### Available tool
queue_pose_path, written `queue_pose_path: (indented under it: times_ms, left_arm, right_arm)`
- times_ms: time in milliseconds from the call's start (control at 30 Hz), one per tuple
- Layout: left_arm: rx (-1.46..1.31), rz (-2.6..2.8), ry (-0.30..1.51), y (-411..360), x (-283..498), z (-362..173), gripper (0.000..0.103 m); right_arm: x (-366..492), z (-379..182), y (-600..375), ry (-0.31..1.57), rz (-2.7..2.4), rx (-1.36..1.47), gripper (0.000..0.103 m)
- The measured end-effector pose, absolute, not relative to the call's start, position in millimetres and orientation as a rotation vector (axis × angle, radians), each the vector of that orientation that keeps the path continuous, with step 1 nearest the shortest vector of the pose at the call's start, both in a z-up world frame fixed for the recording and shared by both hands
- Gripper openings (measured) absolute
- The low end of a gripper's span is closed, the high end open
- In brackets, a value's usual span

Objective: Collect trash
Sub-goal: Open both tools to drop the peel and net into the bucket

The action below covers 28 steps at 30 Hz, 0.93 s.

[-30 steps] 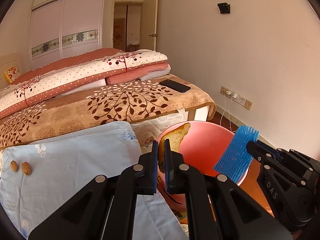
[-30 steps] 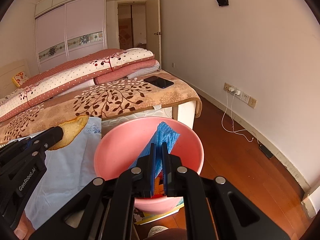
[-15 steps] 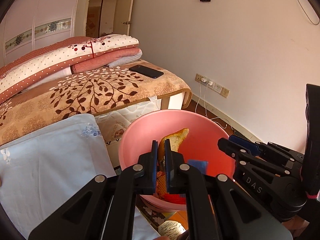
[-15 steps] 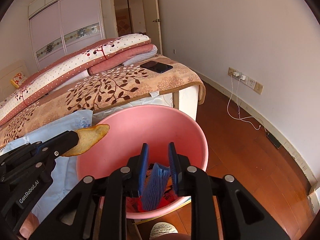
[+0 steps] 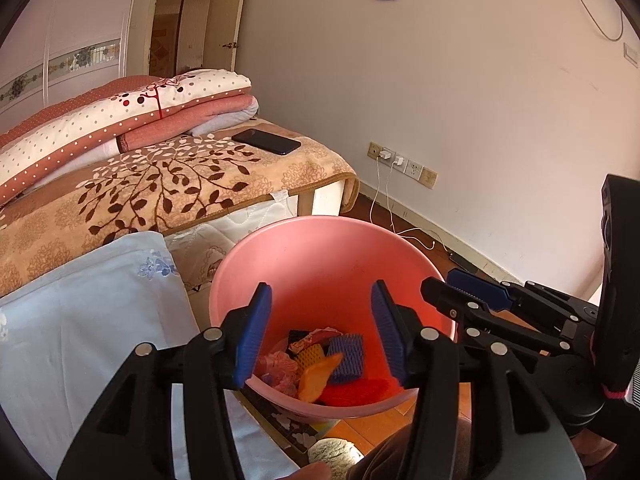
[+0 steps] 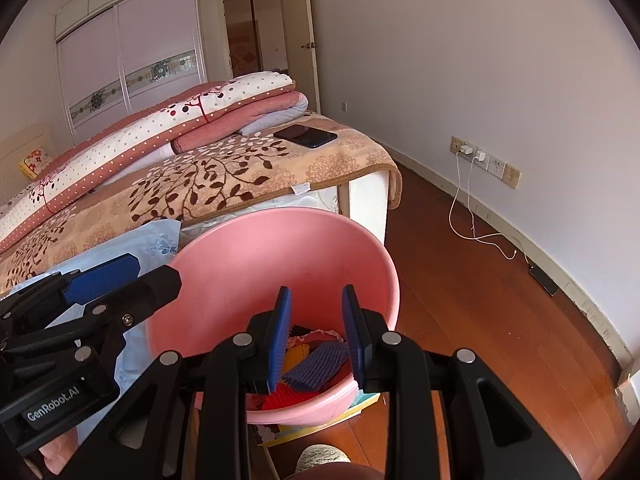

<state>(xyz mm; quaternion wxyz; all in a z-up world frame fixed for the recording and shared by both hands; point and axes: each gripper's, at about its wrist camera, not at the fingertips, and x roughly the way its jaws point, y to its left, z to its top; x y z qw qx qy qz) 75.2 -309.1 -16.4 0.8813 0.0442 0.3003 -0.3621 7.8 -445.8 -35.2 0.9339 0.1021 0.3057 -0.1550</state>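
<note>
A: Why does the left gripper (image 5: 320, 328) hang with its jaws spread wide over the basin (image 5: 320, 248), low centre of the frame?

B: It grips nothing; that reads as a drop point, so trash falls straight in; the peel (image 5: 318, 374) lies at the bottom beside the blue net (image 5: 348, 354), touching it, with the red net (image 5: 356, 392) below.

A: And the right gripper (image 6: 317, 334)?

B: Parted less widely, also bare, poised above the same basin (image 6: 256, 264); its blue net (image 6: 318, 364) shows between the 2 fingers, resting inside.

A: What does each view add?

B: The left view shows the peel, which the right view's fingers hide; the right view shows more floor (image 6: 480, 320) at right and the phone (image 6: 306, 135) on the bed (image 6: 224, 184) in the upper centre; both likely turn next toward the pale cloth (image 5: 88, 320) at lower left, though no trash shows on it.
</note>
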Motion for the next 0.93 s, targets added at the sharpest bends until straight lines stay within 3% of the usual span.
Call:
queue_pose_path:
  times_ms: [933]
  left_arm:
    - [0.118, -0.592, 0.591, -306.8, 65.9, -11.0, 0.052]
  right_arm:
    - [-15.4, -32.1, -442.3, 0.614, -0.319, 0.195, 0.025]
